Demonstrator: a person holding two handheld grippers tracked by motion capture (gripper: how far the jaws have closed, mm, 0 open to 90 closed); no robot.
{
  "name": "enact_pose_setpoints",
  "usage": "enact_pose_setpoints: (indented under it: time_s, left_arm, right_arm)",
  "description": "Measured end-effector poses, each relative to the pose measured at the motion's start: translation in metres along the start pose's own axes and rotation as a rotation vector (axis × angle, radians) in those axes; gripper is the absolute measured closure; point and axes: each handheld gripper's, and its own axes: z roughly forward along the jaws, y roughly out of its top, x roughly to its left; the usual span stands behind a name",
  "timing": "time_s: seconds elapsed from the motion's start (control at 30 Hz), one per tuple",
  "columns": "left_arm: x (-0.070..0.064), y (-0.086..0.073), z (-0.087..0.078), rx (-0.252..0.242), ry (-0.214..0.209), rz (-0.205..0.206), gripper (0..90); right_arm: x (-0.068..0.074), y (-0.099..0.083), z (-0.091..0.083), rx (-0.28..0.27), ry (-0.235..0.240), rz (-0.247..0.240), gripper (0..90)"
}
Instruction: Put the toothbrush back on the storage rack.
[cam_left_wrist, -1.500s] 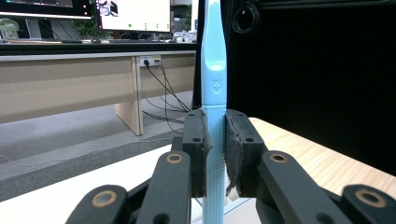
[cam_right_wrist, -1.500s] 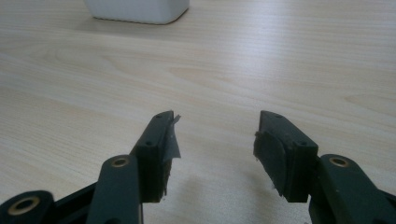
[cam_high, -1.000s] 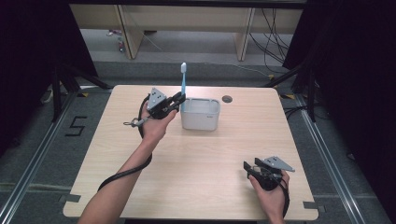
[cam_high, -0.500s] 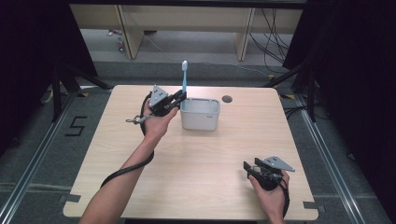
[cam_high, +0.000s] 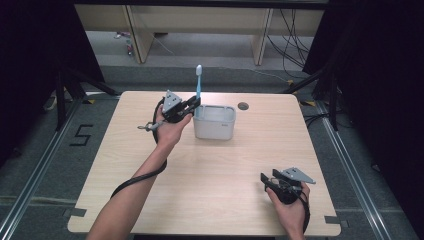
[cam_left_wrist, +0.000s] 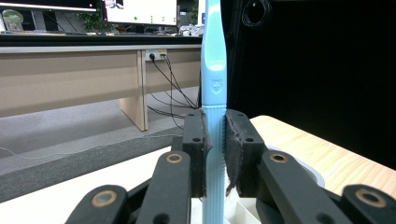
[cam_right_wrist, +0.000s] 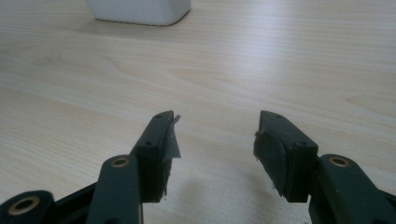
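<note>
Wooden table (cam_high: 215, 165), left tongs (cam_high: 193, 104) clamping upright toothbrush (cam_high: 198, 82) over white tub (cam_high: 215, 122), right tongs (cam_right_wrist: 215, 140) agape

Left tongs (cam_high: 192, 104) raised and clamped; right tongs (cam_high: 266, 180) rest low, gaping.

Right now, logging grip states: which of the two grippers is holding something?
The left gripper, clamped on the upright blue toothbrush; the right gripper rests open, holding nothing.

Black tool (cam_right_wrist: 215, 154), brass-ringed pivots
</note>
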Motion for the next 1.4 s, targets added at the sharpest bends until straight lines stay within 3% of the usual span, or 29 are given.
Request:
enact_pose_setpoints:
  time_s: [0.3, 0.33, 0.7, 0.73, 0.77, 0.8, 0.83, 0.87, 0.9, 0.93, 0.97, 1.13, 1.17, 1.2, 1.4]
  left_arm:
    - [0.000, -0.006, 0.005, 0.017, -0.001, -0.003, 78.6]
    - [0.000, -0.006, 0.005, 0.019, -0.001, -0.004, 78.6]
    - [0.001, -0.010, 0.004, 0.050, 0.007, -0.010, 78.5]
    - [0.001, -0.010, 0.003, 0.052, 0.007, -0.010, 78.6]
    - [0.001, -0.011, 0.003, 0.054, 0.008, -0.009, 78.6]
    - [0.001, -0.011, 0.003, 0.056, 0.009, -0.009, 78.6]
    - [0.001, -0.012, 0.003, 0.056, 0.009, -0.014, 78.6]
    - [0.002, -0.012, 0.003, 0.058, 0.009, -0.012, 78.5]
    - [0.001, -0.013, 0.003, 0.059, 0.009, -0.013, 78.5]
    - [0.001, -0.013, 0.003, 0.061, 0.008, -0.013, 78.6]
    - [0.001, -0.013, 0.003, 0.064, 0.006, -0.012, 78.6]
    - [0.000, -0.013, 0.003, 0.067, 0.008, -0.008, 78.5]
    - [0.000, -0.013, 0.002, 0.070, 0.008, -0.005, 78.5]
    - [0.000, -0.013, 0.002, 0.070, 0.009, -0.006, 78.5]
    - [0.000, -0.017, 0.002, 0.084, 0.011, -0.011, 78.5]
  right_arm:
    - [0.001, 0.000, 0.000, 0.002, 0.004, 0.010, 47.4]
    - [-0.002, 0.000, 0.001, -0.011, -0.005, -0.036, 47.4]
    - [-0.002, 0.000, 0.001, -0.002, -0.004, -0.036, 47.4]
    - [0.001, 0.000, 0.000, 0.012, 0.004, 0.005, 47.4]
    - [-0.002, 0.000, 0.001, -0.003, -0.005, -0.041, 47.4]
    - [-0.002, 0.001, 0.001, -0.004, -0.004, -0.039, 47.4]
    - [0.002, 0.000, 0.001, 0.015, 0.004, 0.012, 47.4]
    - [-0.002, 0.001, 0.001, -0.001, -0.007, -0.033, 47.4]
    - [0.001, 0.000, 0.001, 0.013, 0.002, 0.011, 47.4]
    - [0.001, 0.000, 0.000, 0.012, 0.005, 0.014, 47.4]
    - [-0.002, 0.001, 0.001, -0.004, -0.005, -0.033, 47.4]
    - [-0.002, 0.000, 0.002, -0.007, -0.007, -0.039, 47.4]
    - [0.001, 0.000, 0.001, 0.007, 0.002, 0.003, 47.4]
    - [-0.002, 0.000, 0.002, -0.007, -0.006, -0.039, 47.4]
    - [-0.002, 0.000, 0.002, -0.003, -0.009, -0.040, 47.4]
